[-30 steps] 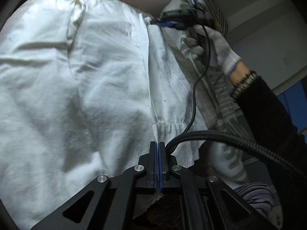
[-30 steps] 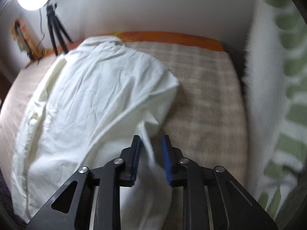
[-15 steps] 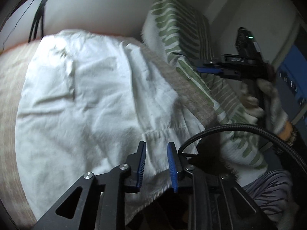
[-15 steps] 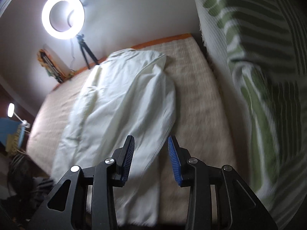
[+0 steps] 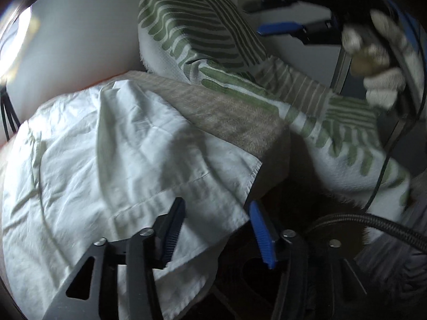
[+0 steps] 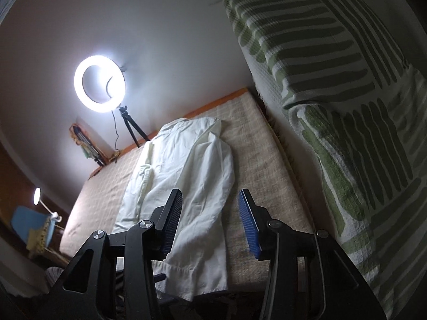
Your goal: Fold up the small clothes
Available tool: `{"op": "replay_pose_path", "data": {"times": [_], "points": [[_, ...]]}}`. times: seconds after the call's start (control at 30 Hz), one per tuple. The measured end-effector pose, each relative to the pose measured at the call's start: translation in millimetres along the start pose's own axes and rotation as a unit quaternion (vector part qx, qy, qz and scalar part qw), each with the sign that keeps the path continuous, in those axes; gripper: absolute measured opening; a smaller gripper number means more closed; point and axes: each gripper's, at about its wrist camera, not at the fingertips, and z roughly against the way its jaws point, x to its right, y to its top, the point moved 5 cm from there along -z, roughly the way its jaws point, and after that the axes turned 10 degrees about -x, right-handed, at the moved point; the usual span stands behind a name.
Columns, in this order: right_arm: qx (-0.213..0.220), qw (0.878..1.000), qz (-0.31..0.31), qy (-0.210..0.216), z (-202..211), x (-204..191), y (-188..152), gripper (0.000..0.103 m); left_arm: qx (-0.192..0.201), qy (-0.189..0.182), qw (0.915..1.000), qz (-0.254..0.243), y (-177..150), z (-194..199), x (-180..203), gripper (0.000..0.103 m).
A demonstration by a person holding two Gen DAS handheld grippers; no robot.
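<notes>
I have let go of the white shirt [image 6: 184,176], which lies lengthwise on the beige bed cover [image 6: 267,186] with its hem at the near edge; my left gripper [image 5: 216,229] and right gripper [image 6: 210,221] both hold nothing, jaws opening. I judge 1 lengthwise fold is laid. Next I must grip the hem at 2 points for the crosswise fold.

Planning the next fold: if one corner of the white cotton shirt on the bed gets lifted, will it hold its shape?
Probably not. The white cotton shirt lies creased and draped over the mattress edge, so it is likely floppy and light. Its hem already sags; a lifted corner would likely droop.
</notes>
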Motion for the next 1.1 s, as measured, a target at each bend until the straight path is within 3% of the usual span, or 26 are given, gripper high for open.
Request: {"op": "replay_pose_path", "data": {"times": [0.07, 0.2, 0.3, 0.4, 0.43, 0.5, 0.53, 0.6, 0.73, 0.83, 1.0, 1.1], "points": [[-0.006, 1.0, 0.0, 0.002, -6.0, 3.8, 1.1, 0.042, 0.0, 0.018, 0.9997, -0.017, 4.1, -7.3, 10.7, 0.056], [-0.029, 1.0, 0.004, 0.008, -22.1, 11.4, 6.3, 0.043, -0.008, 0.052, 0.9979, -0.037, 14.1, -30.3, 26.9, 0.067], [-0.04, 0.999, 0.002, 0.01, -35.6, 18.4, 13.7, 0.043, -0.003, 0.076, 0.9965, -0.034, 22.4, -40.9, 31.8, 0.068], [-0.051, 0.999, 0.007, 0.015, -49.6, 22.8, 22.3, 0.043, -0.005, 0.069, 0.9976, 0.003, 31.1, -47.4, 23.0, 0.049], [-0.055, 0.998, 0.006, 0.022, -56.0, 24.7, 26.7, 0.043, 0.002, 0.051, 0.9985, 0.022, 32.6, -45.2, 17.8, 0.029], [-0.064, 0.998, 0.004, 0.028, -66.1, 28.0, 32.8, 0.043, 0.01, 0.027, 0.9974, 0.065, 34.5, -39.8, 3.1, 0.006], [-0.069, 0.997, 0.004, 0.029, -73.6, 30.2, 37.0, 0.043, 0.013, -0.003, 0.9955, 0.094, 34.0, -35.9, -6.6, 0.0], [-0.079, 0.996, 0.007, 0.029, -85.7, 32.3, 42.5, 0.043, 0.021, -0.039, 0.9885, 0.145, 30.6, -26.0, -22.6, 0.0], [-0.104, 0.994, -0.001, 0.037, -119.2, 36.8, 53.4, 0.043, 0.046, -0.054, 0.9802, 0.185, 24.6, -6.1, -37.0, 0.0], [-0.129, 0.99, -0.014, 0.056, -152.6, 36.8, 58.4, 0.044, 0.058, -0.058, 0.978, 0.192, 23.3, 2.5, -37.6, 0.0], [-0.135, 0.985, -0.056, 0.094, -197.7, 38.5, 66.3, 0.049, 0.063, -0.06, 0.9777, 0.191, 21.1, 7.8, -38.4, 0.0], [-0.144, 0.985, -0.057, 0.08, -219.0, 38.0, 65.6, 0.051, 0.068, -0.057, 0.9765, 0.197, 16.4, 11.2, -44.8, 0.0]]}}
